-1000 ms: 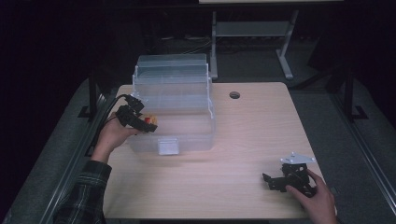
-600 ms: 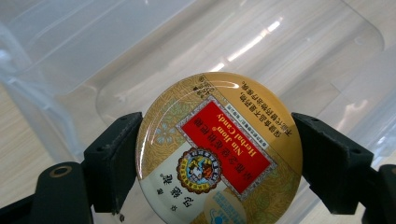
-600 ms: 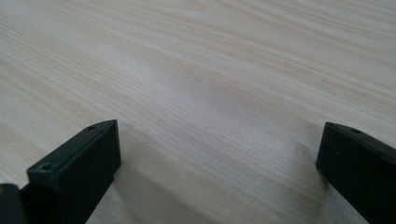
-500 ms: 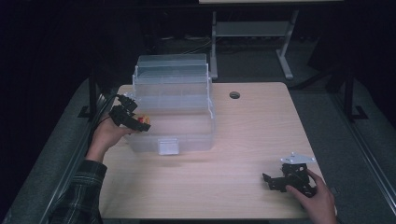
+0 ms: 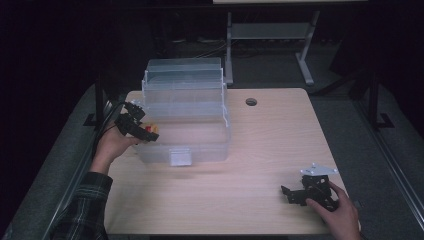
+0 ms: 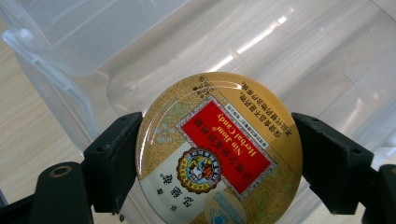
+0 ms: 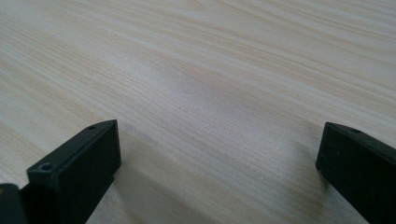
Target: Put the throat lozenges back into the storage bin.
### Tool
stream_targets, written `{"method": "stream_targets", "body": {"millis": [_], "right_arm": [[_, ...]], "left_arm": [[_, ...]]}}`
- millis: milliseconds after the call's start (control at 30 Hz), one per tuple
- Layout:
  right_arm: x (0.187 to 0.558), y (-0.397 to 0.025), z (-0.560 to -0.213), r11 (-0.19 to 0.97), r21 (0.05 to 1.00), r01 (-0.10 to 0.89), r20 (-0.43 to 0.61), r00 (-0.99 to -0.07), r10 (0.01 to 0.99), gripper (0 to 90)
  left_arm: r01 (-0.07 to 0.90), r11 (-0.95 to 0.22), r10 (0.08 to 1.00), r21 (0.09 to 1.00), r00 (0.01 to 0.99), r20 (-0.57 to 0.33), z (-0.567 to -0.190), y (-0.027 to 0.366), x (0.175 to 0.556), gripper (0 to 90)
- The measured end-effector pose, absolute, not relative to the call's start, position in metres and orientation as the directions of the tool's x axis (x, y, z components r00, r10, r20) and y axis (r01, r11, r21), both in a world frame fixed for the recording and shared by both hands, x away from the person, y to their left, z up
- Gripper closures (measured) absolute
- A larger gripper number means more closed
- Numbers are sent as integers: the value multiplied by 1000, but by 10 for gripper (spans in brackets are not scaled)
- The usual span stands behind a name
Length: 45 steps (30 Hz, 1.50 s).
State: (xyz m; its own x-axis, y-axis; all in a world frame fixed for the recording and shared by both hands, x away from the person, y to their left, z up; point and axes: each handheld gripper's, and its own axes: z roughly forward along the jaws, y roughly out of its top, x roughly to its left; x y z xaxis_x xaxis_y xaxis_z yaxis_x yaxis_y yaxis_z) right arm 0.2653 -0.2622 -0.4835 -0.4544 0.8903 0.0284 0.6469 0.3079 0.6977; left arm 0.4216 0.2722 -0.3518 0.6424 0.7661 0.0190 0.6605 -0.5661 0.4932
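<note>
A round gold candy tin (image 6: 217, 149) with a red label is clamped between the two black jaws of my left gripper (image 6: 217, 156). In the high view the left gripper (image 5: 142, 131) holds the tin (image 5: 151, 130) at the left wall of a clear plastic tiered box (image 5: 187, 117), over its lowest compartment. My right gripper (image 5: 295, 195) rests low at the table's front right, held by a hand. Its jaws stand wide apart over bare wood (image 7: 210, 93), with nothing between them.
The clear box stands at the left middle of the wooden table (image 5: 270, 145), with a white latch (image 5: 180, 157) on its front. A cable hole (image 5: 251, 102) lies behind and to the right of the box. A metal frame (image 5: 270, 35) stands beyond the table.
The left gripper with the tin shifted a little left and back down along the box's left side. The right gripper has stayed in place.
</note>
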Motion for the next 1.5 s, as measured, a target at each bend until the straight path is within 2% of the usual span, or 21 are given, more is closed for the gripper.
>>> {"method": "stream_targets", "body": {"millis": [900,1500], "right_arm": [[265,-262,-483,308,698,647,29,-454,890,0],[265,-262,-483,308,698,647,28,-454,890,0]], "left_arm": [[638,-570,751,517,660,14,-346,277,415,178],[601,-549,755,581,655,35,-336,298,373,181]]}}
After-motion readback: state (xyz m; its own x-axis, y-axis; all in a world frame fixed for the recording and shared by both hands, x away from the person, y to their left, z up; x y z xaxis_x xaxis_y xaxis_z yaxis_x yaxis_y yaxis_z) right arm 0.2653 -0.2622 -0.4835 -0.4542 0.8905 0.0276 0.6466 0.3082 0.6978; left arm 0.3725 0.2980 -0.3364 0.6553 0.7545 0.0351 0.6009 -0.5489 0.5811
